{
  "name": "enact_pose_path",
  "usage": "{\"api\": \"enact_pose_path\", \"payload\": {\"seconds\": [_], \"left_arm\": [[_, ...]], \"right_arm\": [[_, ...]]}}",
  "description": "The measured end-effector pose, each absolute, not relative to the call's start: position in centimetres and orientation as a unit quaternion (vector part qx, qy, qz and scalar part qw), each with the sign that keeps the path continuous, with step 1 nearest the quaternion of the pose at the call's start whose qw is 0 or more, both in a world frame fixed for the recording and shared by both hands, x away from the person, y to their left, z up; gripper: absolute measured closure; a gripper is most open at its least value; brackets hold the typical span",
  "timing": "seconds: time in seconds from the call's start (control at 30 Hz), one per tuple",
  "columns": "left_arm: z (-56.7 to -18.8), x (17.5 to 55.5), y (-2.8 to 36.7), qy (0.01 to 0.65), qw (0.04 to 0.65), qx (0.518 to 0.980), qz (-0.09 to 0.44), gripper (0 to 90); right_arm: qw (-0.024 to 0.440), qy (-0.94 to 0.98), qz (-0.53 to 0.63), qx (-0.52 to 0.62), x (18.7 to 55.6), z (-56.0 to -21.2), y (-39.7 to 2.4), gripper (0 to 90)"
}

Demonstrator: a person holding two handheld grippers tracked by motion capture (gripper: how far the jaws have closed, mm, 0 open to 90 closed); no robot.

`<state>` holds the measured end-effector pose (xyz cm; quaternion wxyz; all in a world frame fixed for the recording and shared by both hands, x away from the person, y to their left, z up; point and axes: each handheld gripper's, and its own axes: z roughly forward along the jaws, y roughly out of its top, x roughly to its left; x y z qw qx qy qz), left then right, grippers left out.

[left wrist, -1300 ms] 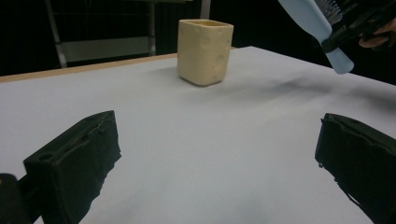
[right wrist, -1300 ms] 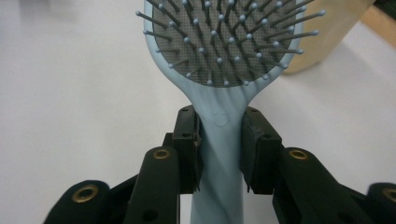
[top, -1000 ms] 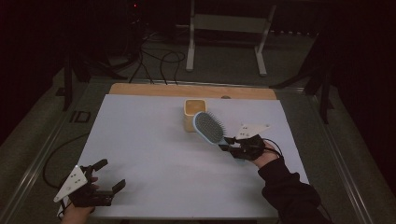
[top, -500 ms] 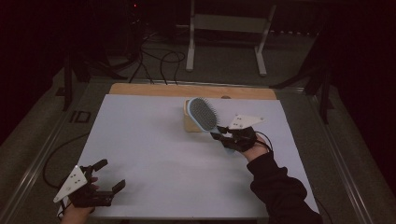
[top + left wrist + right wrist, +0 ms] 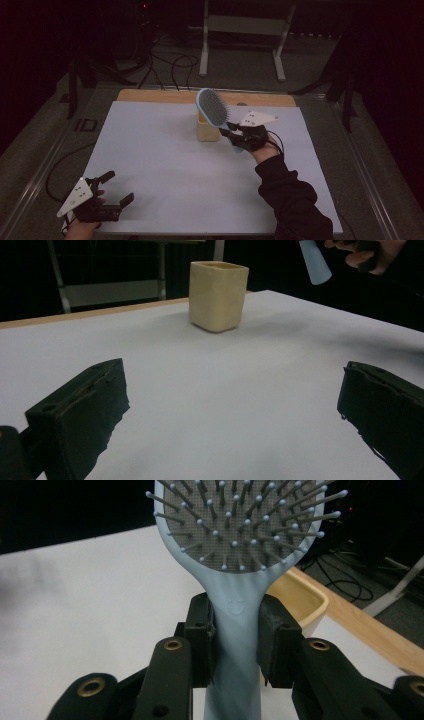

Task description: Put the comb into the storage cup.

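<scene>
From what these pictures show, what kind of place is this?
Probably a lab or recording workspace, not a home: a white-covered table in a dark room, loose cables on the floor behind it, and a metal stand beyond.

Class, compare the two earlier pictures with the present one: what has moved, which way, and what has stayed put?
The right gripper, jaws shut on the handle of the pale blue oval hairbrush, has carried it up and toward the far edge, its head now tilted above the cream square cup. The grip is unchanged. The cup, the white table sheet and the open left gripper stayed as they were.
</scene>
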<state>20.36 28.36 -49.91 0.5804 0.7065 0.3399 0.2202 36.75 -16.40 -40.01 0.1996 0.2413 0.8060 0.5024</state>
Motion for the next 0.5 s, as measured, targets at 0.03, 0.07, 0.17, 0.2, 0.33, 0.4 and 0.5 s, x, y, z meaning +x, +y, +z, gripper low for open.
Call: {"api": "enact_pose_path", "payload": {"seconds": [0.03, 0.07, 0.17, 0.2, 0.33, 0.4, 0.5], "left_arm": [[-49.9, 20.4, 28.4, 0.340, 0.580, 0.706, 0.220, 0.0], [-49.9, 20.4, 28.4, 0.340, 0.580, 0.707, 0.220, 0.0], [-49.9, 20.4, 28.4, 0.339, 0.580, 0.707, 0.220, 0.0], [-49.9, 20.4, 28.4, 0.339, 0.580, 0.707, 0.220, 0.0], [-49.9, 20.4, 28.4, 0.341, 0.580, 0.706, 0.220, 0.0], [-49.9, 20.4, 28.4, 0.341, 0.581, 0.705, 0.220, 0.0], [-49.9, 20.4, 28.4, 0.342, 0.582, 0.705, 0.219, 0.0]], "right_arm": [[0.201, 0.804, 0.504, 0.243, 36.9, -39.9, -16.3, 70.1], [0.201, 0.804, 0.504, 0.243, 36.9, -39.9, -16.3, 70.1], [0.202, 0.794, 0.515, 0.252, 37.6, -39.4, -16.1, 70.1], [0.204, 0.791, 0.519, 0.252, 37.7, -39.2, -16.0, 70.1], [0.211, 0.781, 0.528, 0.257, 38.4, -38.6, -15.6, 70.1], [0.211, 0.777, 0.534, 0.259, 38.7, -38.4, -15.3, 70.1], [0.208, 0.774, 0.538, 0.261, 39.2, -38.2, -15.1, 70.1]]}}
